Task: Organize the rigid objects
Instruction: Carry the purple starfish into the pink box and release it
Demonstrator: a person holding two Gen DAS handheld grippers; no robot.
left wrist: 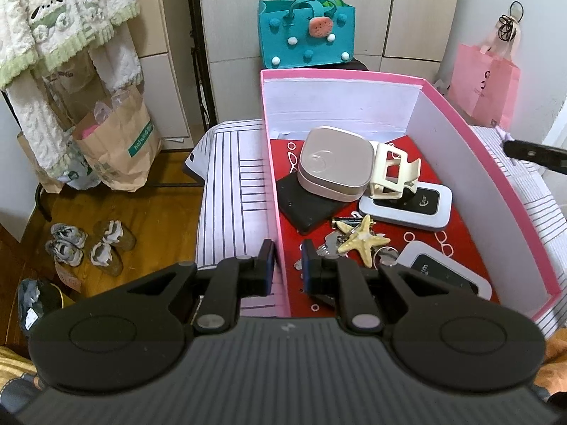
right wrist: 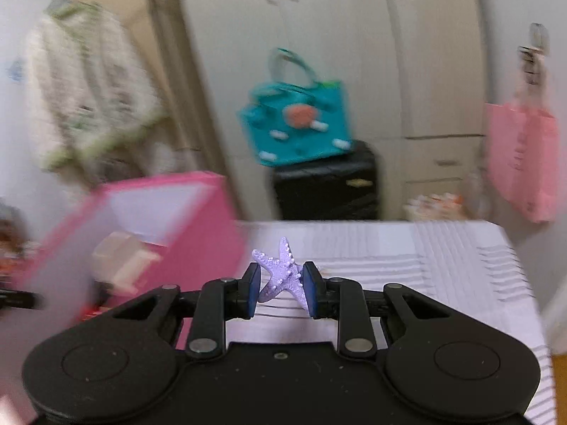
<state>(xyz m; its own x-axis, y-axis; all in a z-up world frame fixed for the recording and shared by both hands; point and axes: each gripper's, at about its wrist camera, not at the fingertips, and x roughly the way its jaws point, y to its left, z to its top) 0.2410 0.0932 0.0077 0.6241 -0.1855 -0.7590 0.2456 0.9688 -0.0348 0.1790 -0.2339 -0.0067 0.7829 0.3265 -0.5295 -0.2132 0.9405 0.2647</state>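
Far left on the floor: paper bags [left wrist: 117, 148] and small shoes [left wrist: 67, 244]. Further right, striped cloth [left wrist: 226, 191] under a pink box [left wrist: 273, 191]. Left gripper [left wrist: 287, 264] straddling the box's near-left wall, one finger outside, one inside, clenched on that wall. Inside the box, left to right: black pad [left wrist: 301, 209], silver tin [left wrist: 333, 163] stacked on it, cream hair clip [left wrist: 391, 173], two white gadgets [left wrist: 407, 207], with keys [left wrist: 331, 242] and a yellow starfish [left wrist: 361, 239] near the front. Little open floor in the box. Teal bag [left wrist: 306, 32] far behind. Right of the box, bare striped cloth, lots of room. Right gripper [right wrist: 280, 288] there, squeezing a purple starfish [right wrist: 283, 272], bumpy with white dots, lifted above the cloth. Pink bag [right wrist: 521, 163] hanging far right.
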